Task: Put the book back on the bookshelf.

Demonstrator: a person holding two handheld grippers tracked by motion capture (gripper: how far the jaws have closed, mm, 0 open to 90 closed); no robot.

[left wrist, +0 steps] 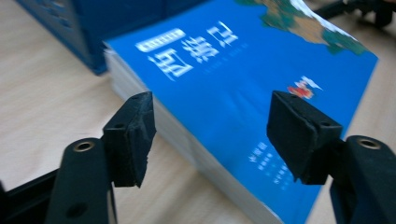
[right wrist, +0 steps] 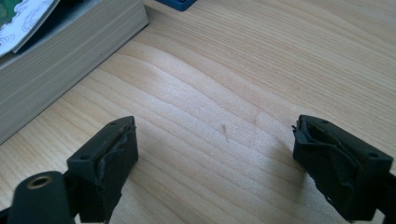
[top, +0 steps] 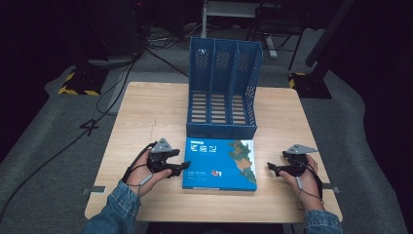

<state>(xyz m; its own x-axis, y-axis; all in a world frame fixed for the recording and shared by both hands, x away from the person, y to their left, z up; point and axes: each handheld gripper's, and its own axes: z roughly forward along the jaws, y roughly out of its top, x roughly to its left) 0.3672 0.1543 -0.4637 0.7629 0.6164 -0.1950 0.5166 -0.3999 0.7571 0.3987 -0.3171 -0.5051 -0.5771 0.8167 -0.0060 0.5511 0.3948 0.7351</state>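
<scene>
Evidently a thick blue book point(top: 219, 164) lay flat on the worktop point(top: 146, 112), just in front of the blue file rack point(top: 223, 87), flanked by two released tongs.

Left tongs point(left wrist: 212, 123) stood spread wide at the book's left edge, one jaw over the cover, one beside the page block; a sound grip would probably need them lower, straddling the full thickness. Right tongs point(right wrist: 212, 158) hung parted over bare wood near the book's right side. Both forearms reached in low, grippers angled inward.
</scene>
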